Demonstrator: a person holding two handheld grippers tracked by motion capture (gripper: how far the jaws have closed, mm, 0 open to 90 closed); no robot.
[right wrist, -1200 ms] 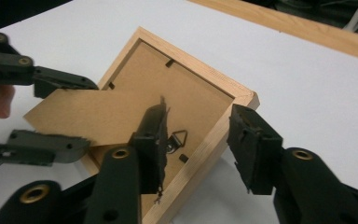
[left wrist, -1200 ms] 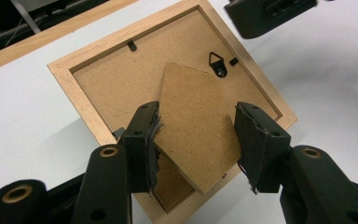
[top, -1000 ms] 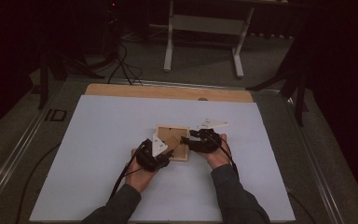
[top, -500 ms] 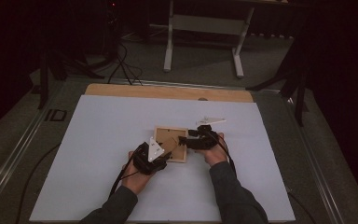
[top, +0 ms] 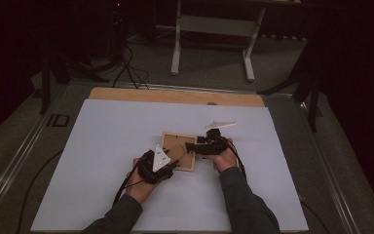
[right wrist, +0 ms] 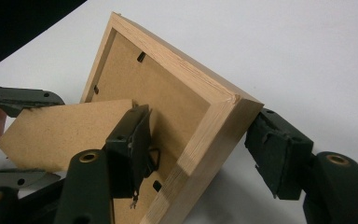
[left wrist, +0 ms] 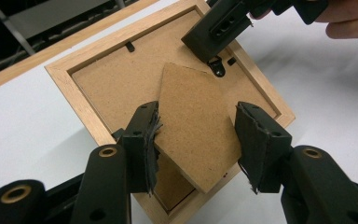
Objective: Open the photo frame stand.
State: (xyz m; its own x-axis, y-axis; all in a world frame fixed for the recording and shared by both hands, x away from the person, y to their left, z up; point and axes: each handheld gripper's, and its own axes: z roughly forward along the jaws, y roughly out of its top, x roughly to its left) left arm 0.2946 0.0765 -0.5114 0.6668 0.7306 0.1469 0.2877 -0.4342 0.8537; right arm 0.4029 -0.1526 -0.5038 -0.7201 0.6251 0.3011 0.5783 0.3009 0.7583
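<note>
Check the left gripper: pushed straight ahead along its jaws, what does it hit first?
Probably the fibreboard stand flap, already between the open jaws of the left gripper. Beyond it sit the picture frame backing and the right gripper, though depth is uncertain.

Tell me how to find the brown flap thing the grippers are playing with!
Start at the big white table and find the small wooden picture frame lying face down near its middle, between the two hands. The cardboard stand flap sticks up off the frame's back board. It is the one pointed, kite-shaped brown piece, sitting between the left gripper's open jaws.
</note>
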